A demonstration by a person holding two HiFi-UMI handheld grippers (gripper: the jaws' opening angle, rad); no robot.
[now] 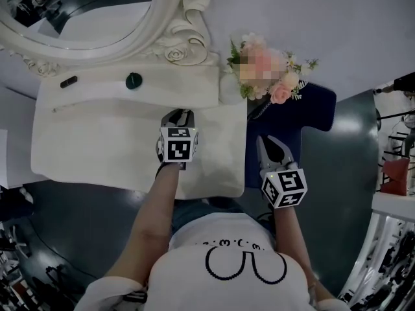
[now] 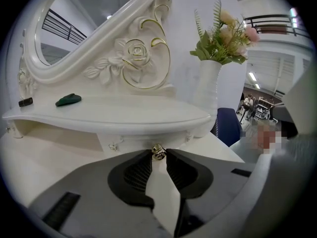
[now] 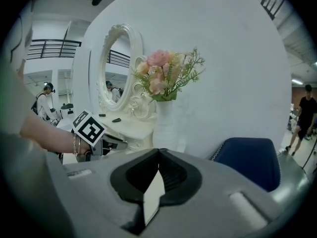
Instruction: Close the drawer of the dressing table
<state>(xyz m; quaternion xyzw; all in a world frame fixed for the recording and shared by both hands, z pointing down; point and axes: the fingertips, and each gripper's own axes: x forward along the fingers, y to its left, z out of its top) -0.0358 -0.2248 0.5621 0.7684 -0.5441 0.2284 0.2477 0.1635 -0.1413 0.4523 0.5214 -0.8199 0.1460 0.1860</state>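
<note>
At the front of the raised shelf of the white dressing table [image 1: 97, 141], the left gripper [image 1: 179, 116] reaches forward and downward to the small drawer [image 2: 133, 140] tucked under that shelf. Its two jaws are clenched on the drawer's little gold knob [image 2: 158, 152], one dark pad on each side of it. The drawer front seems to stand slightly proud of the shelf's edge, though how far it is pulled out cannot be told.

To the right and nearer the person, the right gripper [image 1: 269, 142] hangs off the table's right edge, over the blue chair [image 1: 292, 128]. Its jaws are pressed together at the tips with nothing between them.

On the shelf's far left lie a green object [image 1: 133, 80] and, further left, a small black one [image 1: 68, 81]. Behind them rises the oval mirror [image 1: 78, 11] in its carved white frame. A white vase [image 2: 205, 93] of pink flowers [image 2: 223, 38] stands at the table's far right, just beside the shelf's end.
</note>
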